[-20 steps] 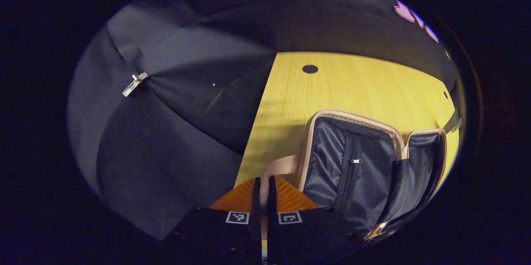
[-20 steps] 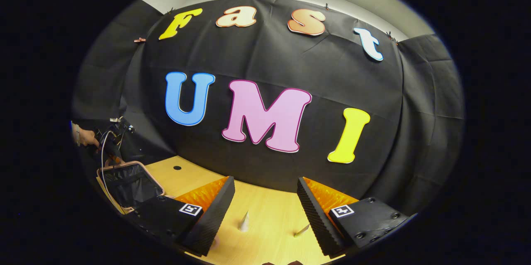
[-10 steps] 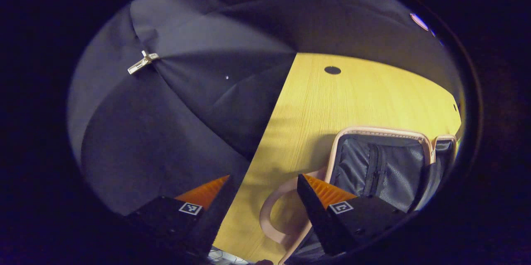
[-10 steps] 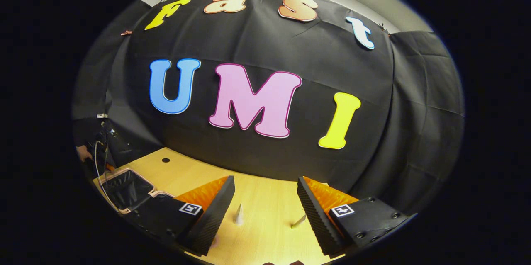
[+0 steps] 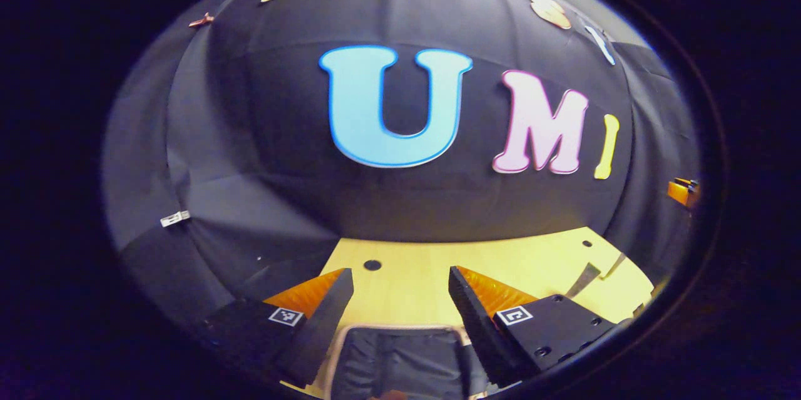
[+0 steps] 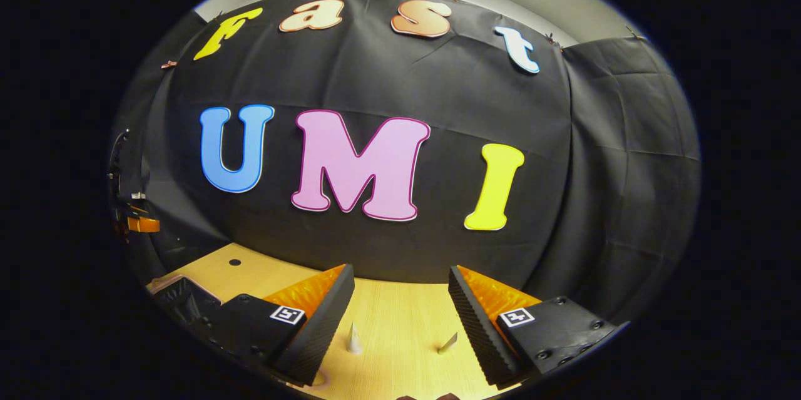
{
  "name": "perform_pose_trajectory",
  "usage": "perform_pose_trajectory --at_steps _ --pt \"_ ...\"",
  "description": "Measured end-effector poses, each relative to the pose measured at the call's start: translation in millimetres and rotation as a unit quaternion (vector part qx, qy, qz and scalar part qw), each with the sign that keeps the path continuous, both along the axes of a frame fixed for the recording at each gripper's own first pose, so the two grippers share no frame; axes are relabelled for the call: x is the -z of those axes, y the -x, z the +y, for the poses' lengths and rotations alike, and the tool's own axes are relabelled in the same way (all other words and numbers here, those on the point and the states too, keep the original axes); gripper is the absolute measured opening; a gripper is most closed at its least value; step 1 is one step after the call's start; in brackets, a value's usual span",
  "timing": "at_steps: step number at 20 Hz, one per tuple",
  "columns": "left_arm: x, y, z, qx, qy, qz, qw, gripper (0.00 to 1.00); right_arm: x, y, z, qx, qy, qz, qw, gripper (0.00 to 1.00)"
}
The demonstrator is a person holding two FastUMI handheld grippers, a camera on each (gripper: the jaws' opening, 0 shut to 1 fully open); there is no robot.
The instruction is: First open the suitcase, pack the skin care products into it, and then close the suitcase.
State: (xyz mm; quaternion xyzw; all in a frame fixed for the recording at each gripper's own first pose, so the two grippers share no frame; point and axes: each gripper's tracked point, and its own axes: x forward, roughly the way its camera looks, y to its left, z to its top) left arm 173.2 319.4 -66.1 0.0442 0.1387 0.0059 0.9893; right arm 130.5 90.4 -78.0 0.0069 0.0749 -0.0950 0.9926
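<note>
The suitcase (image 5: 395,359) lies open on the wooden table (image 5: 413,271), its pale pink rim and dark lining showing low between my left gripper's fingers. The left gripper (image 5: 400,275) is open above it, holding nothing. In the right gripper view the suitcase (image 6: 181,298) sits at the lower left. My right gripper (image 6: 400,271) is open over the table. Two small skin care items stand on the wood between its fingers: a white pointed tube (image 6: 353,339) and a slimmer one (image 6: 448,342). The other gripper (image 6: 139,223) shows far left, above the suitcase.
A round dark hole (image 5: 372,265) is set in the tabletop behind the suitcase, with another (image 5: 586,243) at the right. A dark strap (image 5: 585,278) lies on the wood to the right. The black cloth wall stands close behind the table.
My left gripper opened and let go of the suitcase's pink handle, then tipped up from facing down at the table. The right gripper shifted only slightly.
</note>
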Motion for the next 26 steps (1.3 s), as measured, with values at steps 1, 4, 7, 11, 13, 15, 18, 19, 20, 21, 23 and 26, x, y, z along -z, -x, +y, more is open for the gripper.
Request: perform_pose_trajectory --at_steps 1,4,7,11,13,15,18,19,20,21,23,26 --pt "-6.4 -3.0 -34.1 0.028 0.008 -0.004 1.0 0.96 -3.8 1.3 -3.5 0.003 0.003 -0.006 1.0 0.96" --pt "-15.3 0.8 -134.3 0.112 0.04 -0.008 0.993 0.97 -10.0 9.1 -15.7 0.01 0.01 -0.017 1.0 0.96" --pt "6.2 8.3 -223.8 0.185 0.05 0.035 0.981 0.97 -5.9 14.6 -32.2 0.016 0.007 -0.01 1.0 0.95" --pt "71.5 17.4 -297.7 0.209 0.068 0.104 0.97 0.97 -11.1 16.3 -52.5 0.0 0.003 -0.018 1.0 0.94" --pt "121.0 22.4 -336.4 0.217 0.062 0.141 0.964 0.97 -10.6 13.0 -65.8 -0.012 0.016 -0.019 1.0 0.96" --pt "159.6 24.4 -363.3 0.218 0.068 0.187 0.956 0.96 1.6 11.2 -79.8 -0.02 0.008 -0.004 1.0 0.96" --pt "216.1 1.8 -377.2 0.191 0.055 0.231 0.952 0.96 20.6 8.9 -100.3 -0.03 0.001 0.013 0.999 0.96" --pt "233.7 -4.3 -380.5 0.175 0.052 0.245 0.952 0.96 29.1 9.6 -105.9 -0.039 0.003 0.02 0.999 0.95" --pt "247.5 -7.5 -385.5 0.162 0.057 0.256 0.951 0.92 35.7 10.2 -109.8 -0.051 0.005 0.023 0.998 0.96" --pt "259.5 -13.7 -390.9 0.153 0.066 0.265 0.95 0.97 41.0 10.4 -114.6 -0.06 0.006 0.025 0.998 0.96" --pt "285.7 -25.4 -394.8 0.136 0.06 0.283 0.947 0.97 58.2 10.3 -131.5 -0.063 0.009 0.038 0.997 0.96" --pt "315.5 -51.0 -402.9 0.118 0.041 0.29 0.949 0.97 92.1 9.2 -156.2 -0.063 0.009 0.073 0.995 0.96"
